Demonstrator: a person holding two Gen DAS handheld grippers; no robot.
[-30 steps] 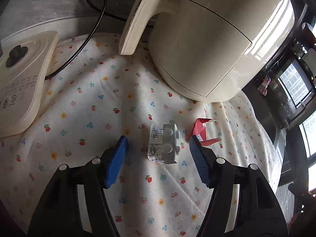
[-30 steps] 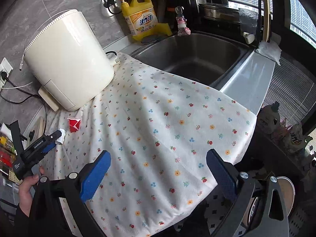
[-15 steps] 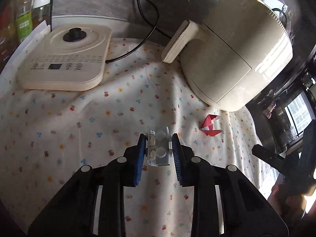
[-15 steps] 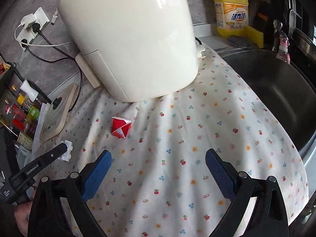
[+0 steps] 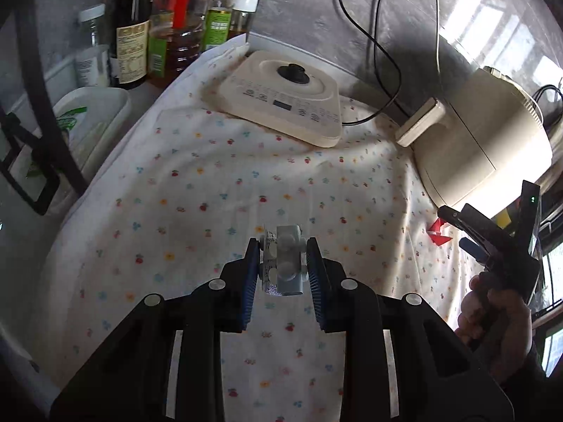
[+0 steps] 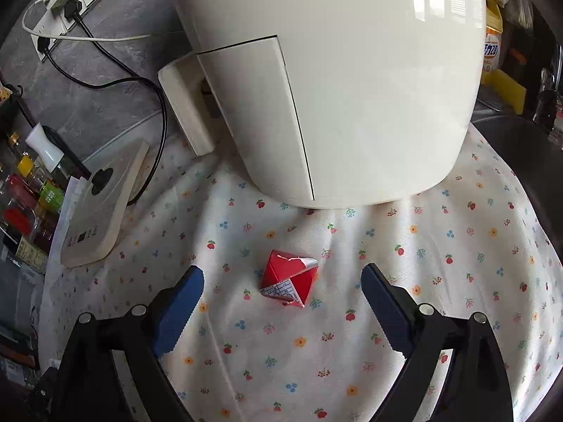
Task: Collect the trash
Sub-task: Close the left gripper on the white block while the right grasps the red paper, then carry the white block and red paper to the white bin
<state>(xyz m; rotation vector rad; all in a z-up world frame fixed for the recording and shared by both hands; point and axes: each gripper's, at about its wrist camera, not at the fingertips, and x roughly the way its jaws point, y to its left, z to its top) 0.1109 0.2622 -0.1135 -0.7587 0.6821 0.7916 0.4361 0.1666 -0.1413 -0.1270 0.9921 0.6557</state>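
Trash: blister pack (image 5: 281, 263) clamped in left gripper (image 5: 282, 267); red wrapper (image 6: 289, 277) on cloth (image 6: 422, 246), at air fryer's (image 6: 334, 88) six o'clock, between wide right gripper (image 6: 283, 295) pads; centre, lower, close gently

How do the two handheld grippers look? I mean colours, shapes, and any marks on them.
Both the left gripper and the right gripper have black angular arms with silver round rivets and blue ribbed pads. Seen from the left wrist, the right one shows a small green light.
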